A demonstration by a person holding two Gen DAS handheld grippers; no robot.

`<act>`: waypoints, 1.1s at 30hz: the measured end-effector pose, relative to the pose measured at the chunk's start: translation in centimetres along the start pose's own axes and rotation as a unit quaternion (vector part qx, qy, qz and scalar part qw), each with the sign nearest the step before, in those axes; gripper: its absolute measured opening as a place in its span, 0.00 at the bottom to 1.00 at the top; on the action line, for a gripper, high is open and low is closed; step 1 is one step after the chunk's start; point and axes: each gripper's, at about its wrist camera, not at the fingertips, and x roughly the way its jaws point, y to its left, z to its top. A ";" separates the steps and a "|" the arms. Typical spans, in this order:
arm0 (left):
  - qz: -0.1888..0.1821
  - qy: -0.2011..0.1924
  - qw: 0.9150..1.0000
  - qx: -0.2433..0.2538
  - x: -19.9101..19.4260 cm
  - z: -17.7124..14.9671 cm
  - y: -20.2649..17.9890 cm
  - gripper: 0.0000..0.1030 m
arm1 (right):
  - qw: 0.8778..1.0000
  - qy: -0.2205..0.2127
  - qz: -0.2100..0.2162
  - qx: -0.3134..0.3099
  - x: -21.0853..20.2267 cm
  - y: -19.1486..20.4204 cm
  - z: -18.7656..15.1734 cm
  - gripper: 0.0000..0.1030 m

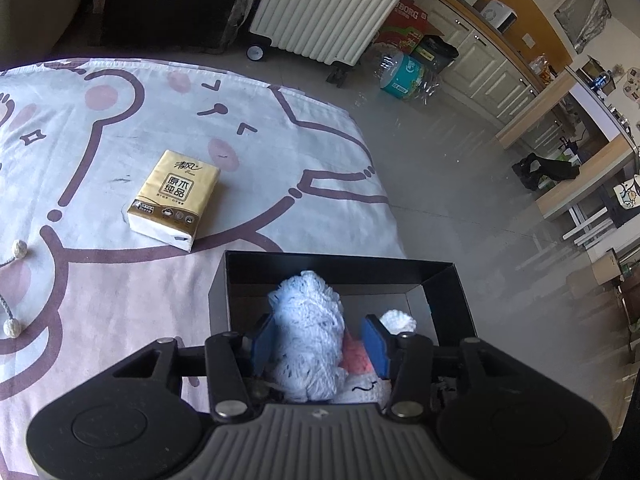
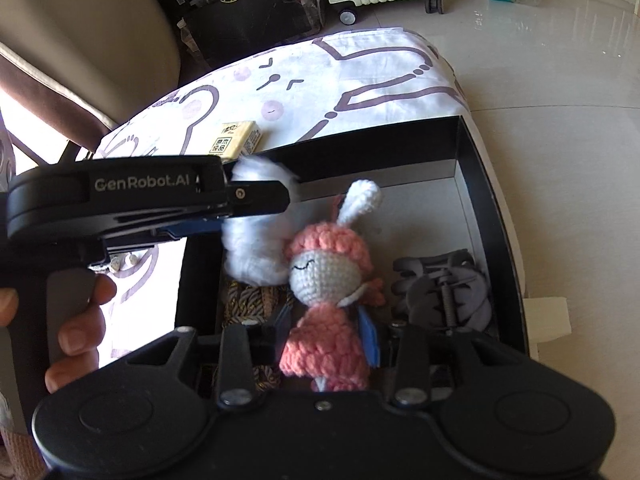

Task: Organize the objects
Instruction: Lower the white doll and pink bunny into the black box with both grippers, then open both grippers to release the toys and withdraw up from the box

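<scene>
- The left tongs (image 1: 316,344) hold a fluffy white yarn ball (image 1: 308,328) between their blue pads (image 1: 262,344). The ball hangs over the near left part of the black box (image 1: 452,280).
- From the right wrist view, the left tongs (image 2: 256,204) reach in from the left, and the yarn ball (image 2: 252,248) touches the doll's head.
- The right tongs (image 2: 326,332) are closed on the body of a pink bunny doll (image 2: 328,276). The doll has a white face, pink hair and a white ear, and it is over the middle of the box (image 2: 472,184).
- A gray hair clip (image 2: 444,292) lies in the right side of the box.
- Some gold cord (image 2: 248,300) lies in the near left side of the box, under the yarn ball.
- The box sits on the right edge of the counter, which has a white cloth (image 1: 120,120) with a pink bear picture.
- A yellow tissue pack (image 1: 176,196) lies on the cloth, just past the far left corner of the box.
- Two small beads on a gray string (image 1: 18,248) lie at the left edge of the cloth.
- A white heater (image 1: 332,4) stands on the floor far behind.
</scene>
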 end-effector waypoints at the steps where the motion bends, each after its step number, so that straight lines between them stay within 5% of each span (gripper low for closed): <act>1: 0.004 -0.001 1.000 0.004 -0.1 0.0 -0.1 0.48 | 1.000 -0.001 0.000 0.000 0.0 0.0 0.1 0.38; 33: 0.057 -0.004 0.996 0.076 -7.5 0.7 -0.7 0.53 | 0.997 -0.072 -0.035 0.012 -6.1 1.0 0.8 0.32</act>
